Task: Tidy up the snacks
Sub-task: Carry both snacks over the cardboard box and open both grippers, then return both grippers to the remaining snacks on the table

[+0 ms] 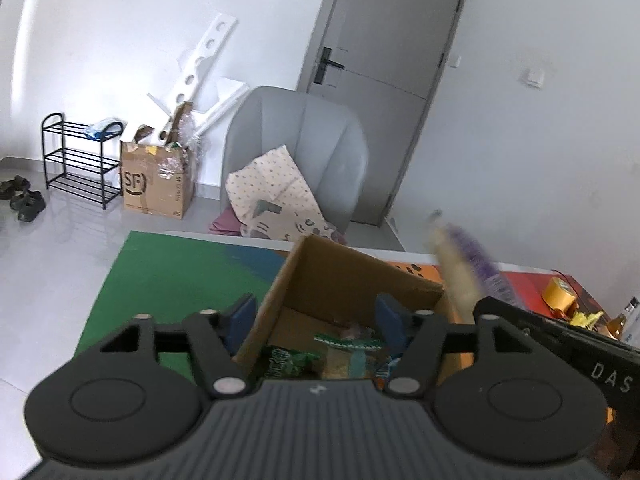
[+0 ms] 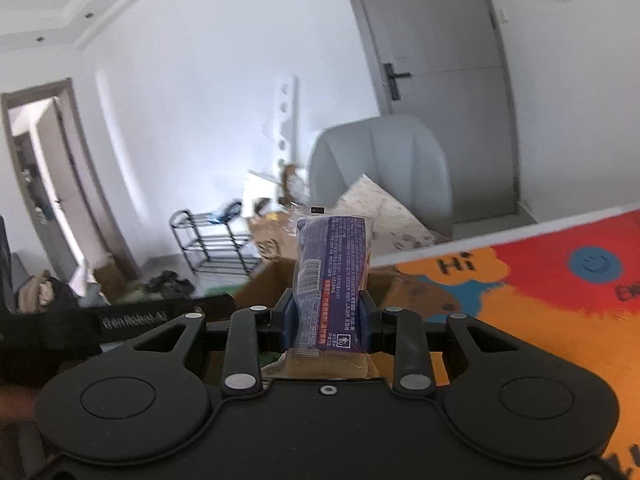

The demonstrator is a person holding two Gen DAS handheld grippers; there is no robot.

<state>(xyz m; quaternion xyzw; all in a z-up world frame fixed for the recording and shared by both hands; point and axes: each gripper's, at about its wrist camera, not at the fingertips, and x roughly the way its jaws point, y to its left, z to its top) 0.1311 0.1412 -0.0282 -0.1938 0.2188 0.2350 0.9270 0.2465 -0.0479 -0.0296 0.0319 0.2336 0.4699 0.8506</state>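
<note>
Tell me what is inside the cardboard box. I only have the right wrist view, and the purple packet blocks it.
Observer: The left wrist view shows snack packets lying in the cardboard box, a green packet among them.
Operator: Report the left gripper.
Observer: The left gripper is open over the box, one finger outside its left wall and one inside, gripping nothing.
Operator: Place my purple packet against the box.
Observer: In the left view it shows blurred, raised above the rim by the box's right-hand corner, not yet inside.
</note>
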